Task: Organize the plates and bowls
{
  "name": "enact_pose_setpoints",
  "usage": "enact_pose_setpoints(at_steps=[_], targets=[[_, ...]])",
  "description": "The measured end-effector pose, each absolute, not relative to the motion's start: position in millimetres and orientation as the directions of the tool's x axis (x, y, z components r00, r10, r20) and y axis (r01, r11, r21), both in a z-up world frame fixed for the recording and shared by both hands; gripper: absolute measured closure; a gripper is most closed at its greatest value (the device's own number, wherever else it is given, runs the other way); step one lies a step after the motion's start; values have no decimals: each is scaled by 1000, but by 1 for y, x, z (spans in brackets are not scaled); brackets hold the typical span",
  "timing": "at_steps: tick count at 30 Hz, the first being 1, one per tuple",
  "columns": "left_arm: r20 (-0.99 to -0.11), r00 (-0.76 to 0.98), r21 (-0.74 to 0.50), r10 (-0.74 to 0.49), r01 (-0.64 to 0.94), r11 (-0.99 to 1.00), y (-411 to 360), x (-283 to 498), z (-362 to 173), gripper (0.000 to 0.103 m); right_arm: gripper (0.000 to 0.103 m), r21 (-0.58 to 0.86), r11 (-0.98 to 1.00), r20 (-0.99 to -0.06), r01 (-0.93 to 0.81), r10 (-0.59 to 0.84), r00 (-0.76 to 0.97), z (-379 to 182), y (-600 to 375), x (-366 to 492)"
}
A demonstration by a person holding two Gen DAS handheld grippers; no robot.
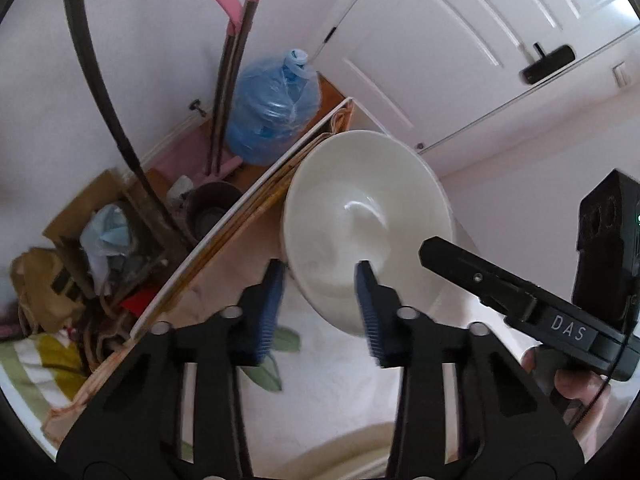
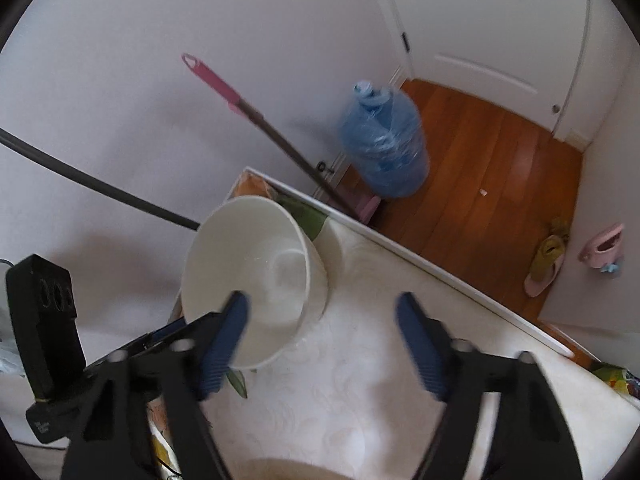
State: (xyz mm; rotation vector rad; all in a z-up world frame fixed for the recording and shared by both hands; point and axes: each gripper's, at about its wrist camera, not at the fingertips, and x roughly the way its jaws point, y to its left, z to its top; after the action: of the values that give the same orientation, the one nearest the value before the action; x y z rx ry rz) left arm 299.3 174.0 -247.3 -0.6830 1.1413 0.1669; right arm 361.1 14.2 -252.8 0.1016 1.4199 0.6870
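A white bowl [image 1: 366,216] is held tilted above the table, its rim pinched between the blue pads of my left gripper [image 1: 320,292]; the right pad lies inside the bowl, the left pad outside. The same bowl [image 2: 256,276] shows in the right wrist view, with the left gripper's body at its left. My right gripper [image 2: 322,330] is open and empty, just right of the bowl, above the white tablecloth [image 2: 360,380]. A pale curved rim [image 2: 280,468], perhaps a plate, shows at the bottom edge.
The table's far edge [image 2: 400,244] runs diagonally. Beyond it stand a blue water jug [image 2: 384,144], a pink-handled mop [image 2: 248,108], a wooden floor [image 2: 500,184] and a white door [image 2: 492,32]. Boxes and bags of clutter [image 1: 92,248] lie left of the table.
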Motion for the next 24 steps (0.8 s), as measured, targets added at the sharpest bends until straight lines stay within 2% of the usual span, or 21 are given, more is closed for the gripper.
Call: enact_pose_setpoints(at_steps=[1,3,5,7,16,24], targets=[[-880,428,-407,-205,-457,791,175,300,-249,79,50,466,800,-867,-378,498,-15,-258,17,361],[-877,435,-411,-204,-460,788,178,301,-253,80,67,479,793,-862,-377,507,-29,-263,19,360],[-874,439,-418,-209,-460,783,181,301,-255,81,78,484,790,-860,-377,509,-38,-268,22,359],[-877,437,-408,-201,-452,793,181,302,-255,81,83,491,784,-856,-379,516,-43,-271,24,358],[-885,448,-321,-127,-391,863,164,302,-242,81,83,455,784,-860,-423,510,20,-253,26,344],[-854,504,-310,-131,-289,906,134,285,-192,80,83,463,796,-829,-391,544,127,-206,-10,324]])
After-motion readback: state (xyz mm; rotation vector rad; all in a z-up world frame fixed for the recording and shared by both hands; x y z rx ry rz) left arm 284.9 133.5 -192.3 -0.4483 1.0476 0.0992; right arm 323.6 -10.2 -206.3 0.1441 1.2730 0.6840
